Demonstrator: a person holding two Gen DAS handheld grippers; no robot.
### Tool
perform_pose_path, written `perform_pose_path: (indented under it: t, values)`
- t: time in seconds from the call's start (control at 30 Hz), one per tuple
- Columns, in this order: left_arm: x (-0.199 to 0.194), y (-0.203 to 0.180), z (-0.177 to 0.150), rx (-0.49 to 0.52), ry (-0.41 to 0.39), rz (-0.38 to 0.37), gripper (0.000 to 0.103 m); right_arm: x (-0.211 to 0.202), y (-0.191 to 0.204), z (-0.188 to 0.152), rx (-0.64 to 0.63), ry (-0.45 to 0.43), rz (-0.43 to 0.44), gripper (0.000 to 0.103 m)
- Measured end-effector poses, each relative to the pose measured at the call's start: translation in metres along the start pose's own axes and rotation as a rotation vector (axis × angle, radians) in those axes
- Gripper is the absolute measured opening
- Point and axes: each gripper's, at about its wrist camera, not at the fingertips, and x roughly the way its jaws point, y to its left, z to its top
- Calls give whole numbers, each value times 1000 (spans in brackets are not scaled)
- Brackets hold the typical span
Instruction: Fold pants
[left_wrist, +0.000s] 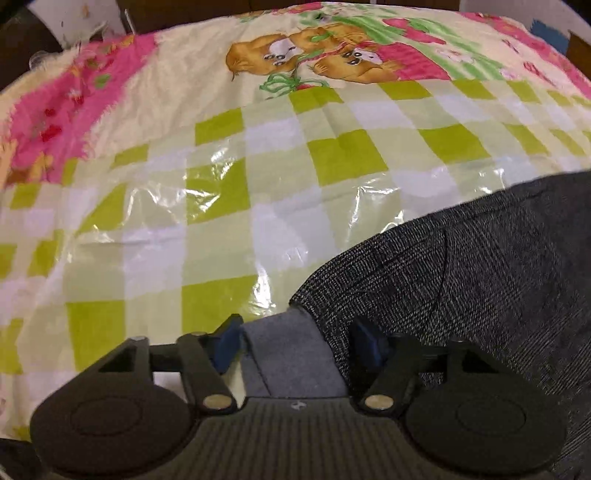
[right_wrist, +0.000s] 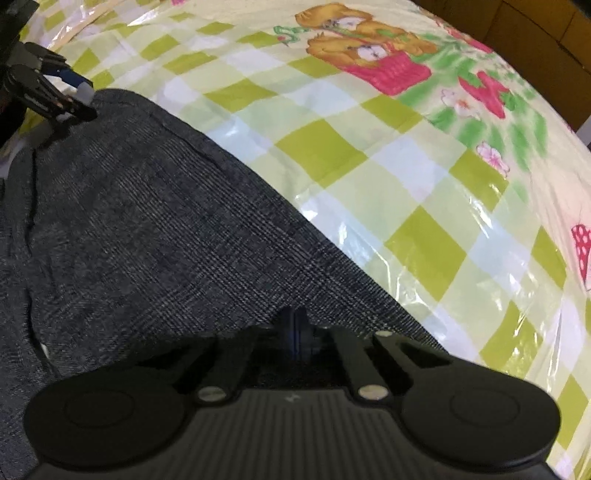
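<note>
Nearest, the right tool (right_wrist: 293, 326) has its jaws together, pinching the edge of the dark grey pants (right_wrist: 147, 221). The left tool (left_wrist: 295, 341), jaws apart, straddles a lighter corner. The pants lie on the checked plastic-covered tabletop (left_wrist: 332, 147), running diagonally. No readable writing

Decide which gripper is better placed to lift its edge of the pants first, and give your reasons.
Right. The right gripper is shut on the pants at their edge. The left gripper stands open astride a corner, its pads not pressing the cloth.
</note>
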Motion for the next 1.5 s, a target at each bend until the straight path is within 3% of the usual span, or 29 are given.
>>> perform_pose_path:
  t: [0.13,0.17,0.23,0.3,0.4,0.47,0.6,0.67,0.73,0.8,0.9,1.07,1.23,1.33,1.4,1.5]
  values:
    - [-14,6,-1,-22,-33,19,45,-19,9,2,-37,-46,7,1]
    - [-16,9,-2,-32,-36,17,43,-19,10,5,-45,-54,3,3]
    - [-14,12,-2,-41,-35,8,43,-16,8,14,-52,-83,-28,15]
    - [-13,13,-3,-29,-48,-6,43,-8,4,21,-61,-85,-38,44]
    - [-11,19,-5,-33,-67,-49,59,14,4,28,-128,-23,-38,51]
    - [-6,21,-3,-40,-69,-75,81,28,3,29,-161,-9,-79,56]
    - [9,7,2,18,-33,-60,96,41,-2,33,-134,-12,-69,63]
    - [11,3,3,40,-36,-53,98,40,-3,33,-129,-14,-53,62]
    - [14,2,4,21,-15,-50,98,39,2,30,-138,-6,-50,53]
    - [11,2,4,7,-6,-68,87,36,11,28,-149,6,-39,24]
    - [4,-5,5,52,-1,-15,69,26,16,24,-135,8,-48,9]
    - [-22,-10,-1,64,-26,17,39,-31,29,15,-91,-82,3,7]
    - [-78,-11,-30,22,-113,-65,36,-121,91,-32,-158,-151,104,7]
    - [-109,-16,-64,-14,-141,-104,36,-158,140,-73,-194,-137,206,1]
    - [-122,-23,-95,-41,-143,-127,36,-162,176,-103,-205,-98,288,1]
    - [-122,-30,-135,-89,-116,-102,36,-146,210,-125,-229,-58,327,1]
